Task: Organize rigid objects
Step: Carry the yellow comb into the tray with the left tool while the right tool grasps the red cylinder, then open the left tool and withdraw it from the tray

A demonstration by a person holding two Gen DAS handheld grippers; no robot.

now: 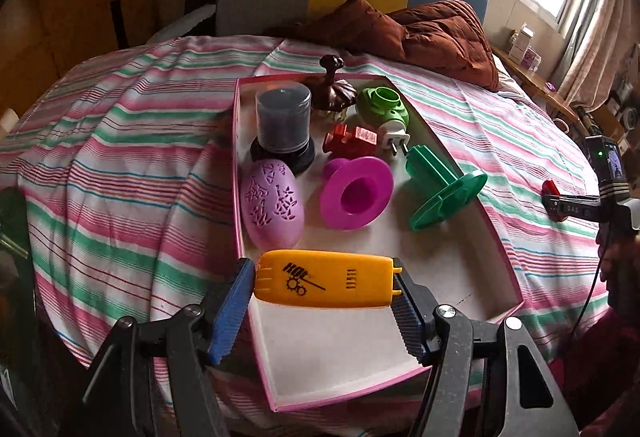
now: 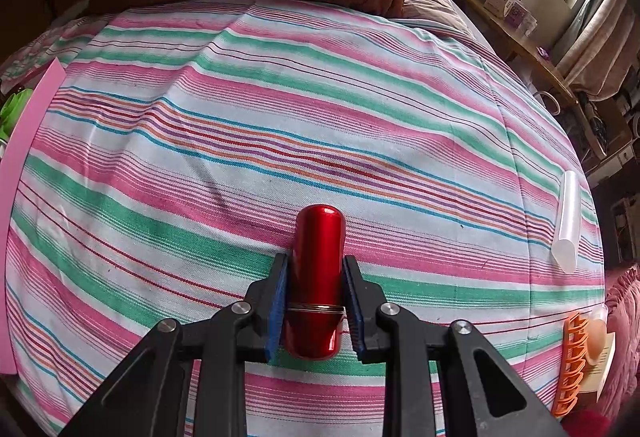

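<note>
A pink-edged white box [image 1: 460, 269] lies on the striped bed and holds several rigid objects: a purple egg [image 1: 272, 203], a magenta funnel-shaped piece [image 1: 356, 191], a green spool [image 1: 440, 183], a red block [image 1: 350, 141], a green plug-in device [image 1: 384, 109], a dark jar [image 1: 283, 121] and a brown knob piece [image 1: 332, 87]. My left gripper [image 1: 324, 285] is shut on a yellow plastic case [image 1: 326, 283], held over the box's near part. My right gripper [image 2: 316, 277] is shut on a red metal capsule [image 2: 318, 277] just above the bedsheet; it also shows in the left wrist view [image 1: 560, 203].
The box's pink wall [image 2: 24, 157] is at the far left of the right wrist view. A clear tube [image 2: 568, 221] and an orange clip piece [image 2: 574, 365] lie at the bed's right edge. A brown quilt [image 1: 432, 33] is bunched at the far end.
</note>
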